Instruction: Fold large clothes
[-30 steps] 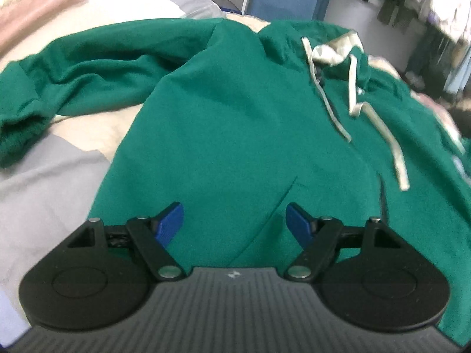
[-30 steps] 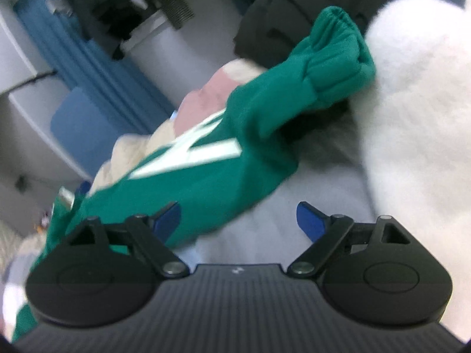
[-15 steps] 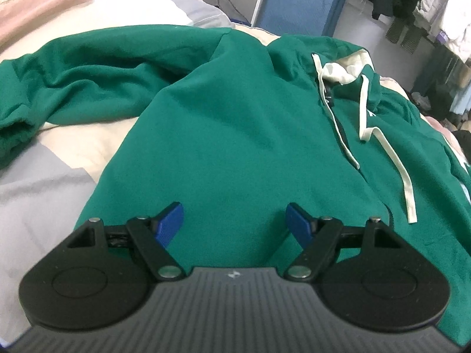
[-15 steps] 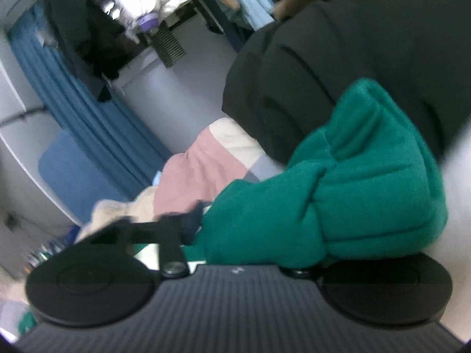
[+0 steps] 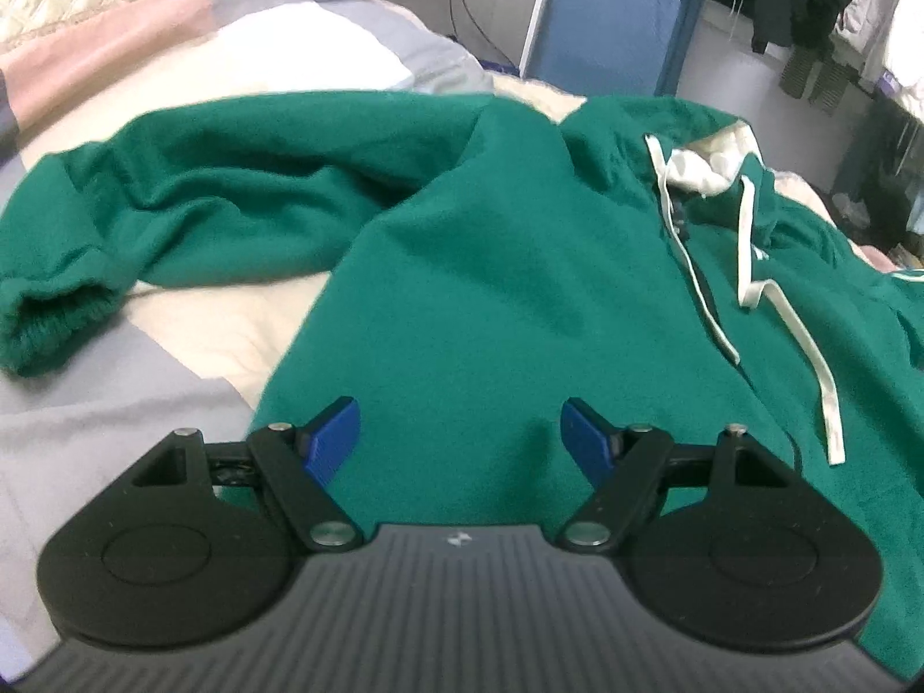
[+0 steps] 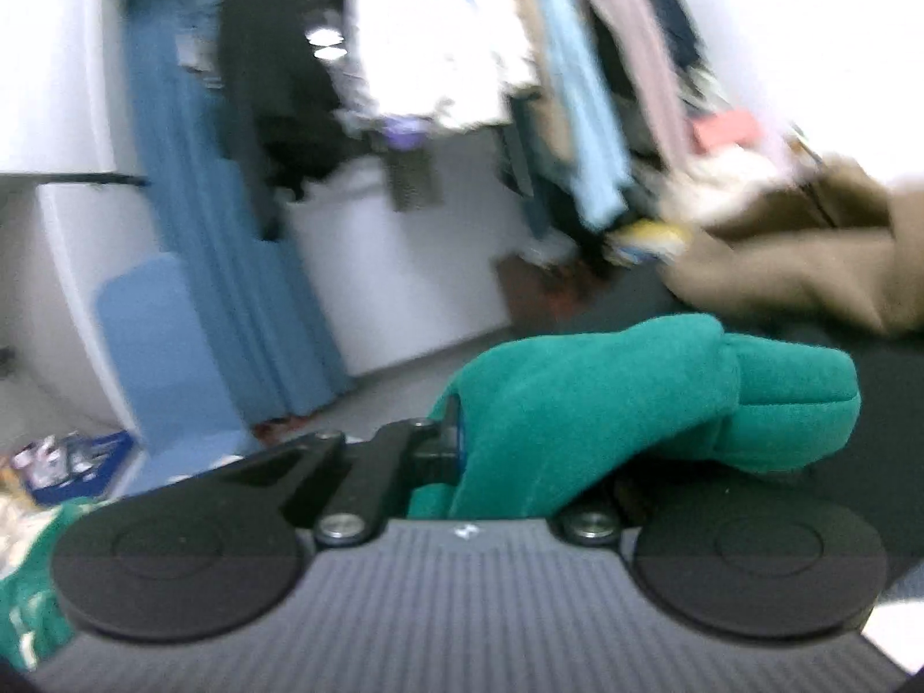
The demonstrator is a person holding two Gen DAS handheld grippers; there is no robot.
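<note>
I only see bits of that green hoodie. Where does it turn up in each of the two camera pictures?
Left wrist view: the green hoodie lies spread across the bed, filling the middle, beyond the open left gripper.
Right wrist view: only its sleeve cuff shows, low and centre, with the right gripper's jaws closing on it.
Shared landmark: the blue curtain, top right in the left view.

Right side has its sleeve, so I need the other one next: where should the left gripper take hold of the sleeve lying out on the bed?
Probably the ribbed cuff. It lies bunched and thick at the sleeve end on the bedding, its opening facing the camera. Swing the open left gripper left off the hoodie body, one finger above, one below.
</note>
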